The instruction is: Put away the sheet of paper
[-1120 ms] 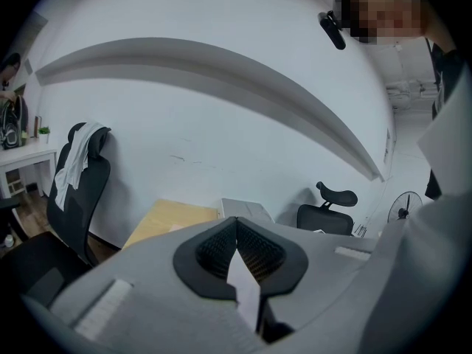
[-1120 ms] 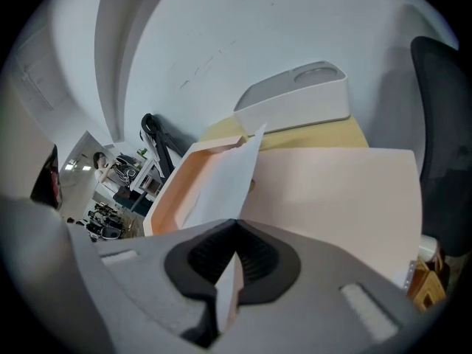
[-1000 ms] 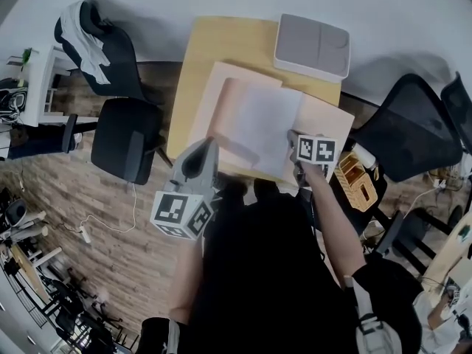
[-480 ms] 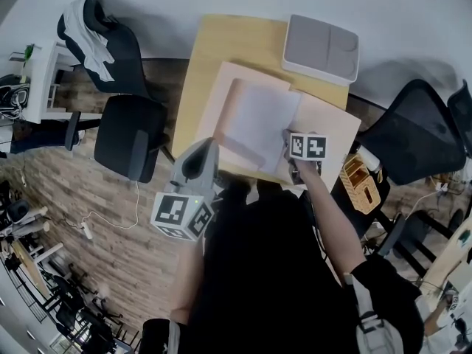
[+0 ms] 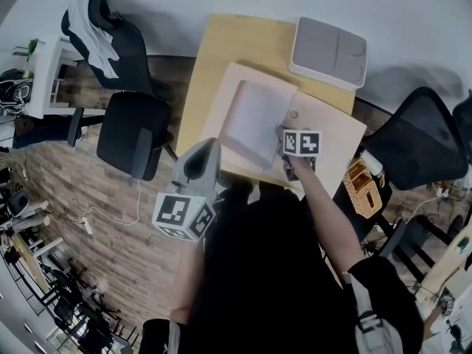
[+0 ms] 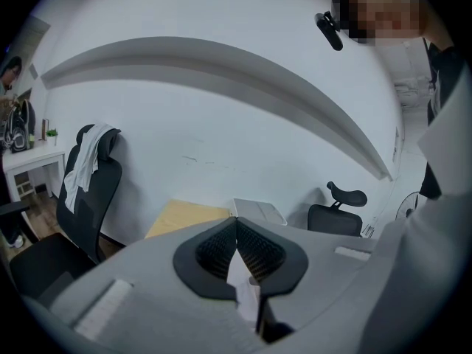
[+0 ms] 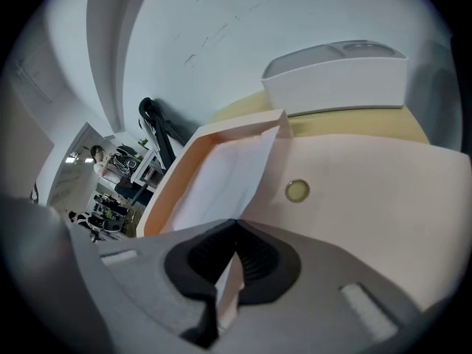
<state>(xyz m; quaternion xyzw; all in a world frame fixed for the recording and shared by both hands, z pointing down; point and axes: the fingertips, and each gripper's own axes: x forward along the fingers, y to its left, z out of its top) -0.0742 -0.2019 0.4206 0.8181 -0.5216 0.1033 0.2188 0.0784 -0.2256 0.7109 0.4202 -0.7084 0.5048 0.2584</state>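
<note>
A peach folder (image 5: 332, 135) lies open on the wooden table (image 5: 228, 43), its snap button (image 7: 297, 191) facing up. The white sheet of paper (image 5: 258, 120) sits in the folder's left half, under a raised peach edge. My right gripper (image 5: 291, 130) is over the folder's middle, shut on the sheet's near right edge (image 7: 254, 175), which stands up from the jaws. At the table's front edge, my left gripper (image 5: 211, 143) touches the folder's near left corner. In the left gripper view a thin pale strip is pinched in its shut jaws (image 6: 236, 231).
A flat grey box (image 5: 329, 48) sits at the table's far right corner. One black office chair (image 5: 129, 135) stands left of the table and another (image 5: 420, 139) to the right. A yellow basket (image 5: 363, 186) is beside the table's right front corner.
My right gripper has moved left over the folder with the sheet. Less of the white sheet shows now. The left gripper has stayed in place.
</note>
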